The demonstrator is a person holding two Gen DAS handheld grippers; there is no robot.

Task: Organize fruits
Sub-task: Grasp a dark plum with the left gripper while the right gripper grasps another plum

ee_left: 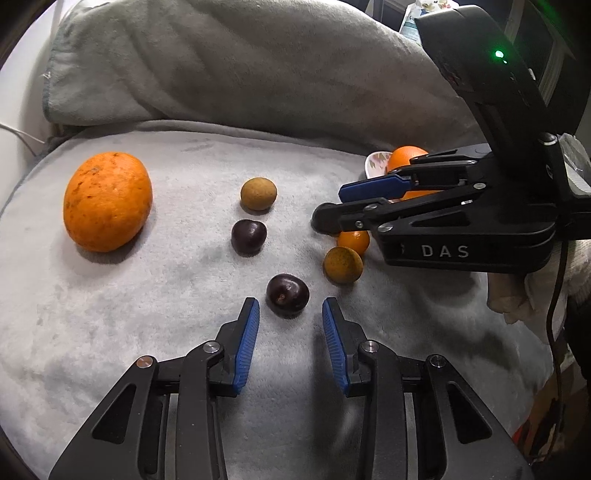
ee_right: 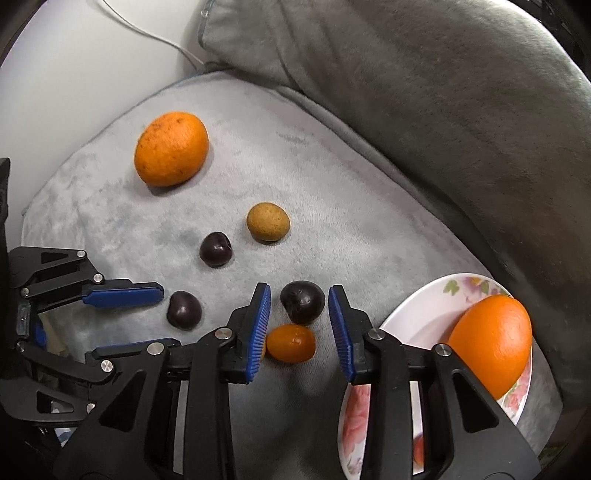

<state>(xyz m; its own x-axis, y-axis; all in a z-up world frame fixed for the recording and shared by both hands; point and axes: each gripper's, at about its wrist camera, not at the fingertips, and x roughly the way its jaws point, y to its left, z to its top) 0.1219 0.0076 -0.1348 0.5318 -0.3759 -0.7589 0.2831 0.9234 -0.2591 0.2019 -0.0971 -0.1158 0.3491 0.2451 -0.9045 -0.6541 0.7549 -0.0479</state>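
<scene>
Fruits: large orange [ee_right: 171, 148], long axis slanting up-right, lies farthest from the floral plate [ee_right: 417, 314]; a second orange [ee_right: 489, 341] rests on that plate, tilted. Right tongs [ee_right: 299, 325] apart, straddling a kumquat [ee_right: 290, 342] beside the plate. Left tongs [ee_left: 290, 328] apart, a dark plum [ee_left: 287, 294] just ahead of them.

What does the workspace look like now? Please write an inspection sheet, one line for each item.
Surface: grey plush blanket, soft and uneven.
Job's things: large orange alone on the blanket; second orange on the floral plate; three dark plums, two tan fruits and a small orange fruit loose.
Clutter: nothing seen.
Grippers: left gripper open, the nearest plum just ahead of its fingertips; right gripper open around another plum.
Cables: white cable behind the blanket.
Surroundings: grey cushion at the back.
</scene>
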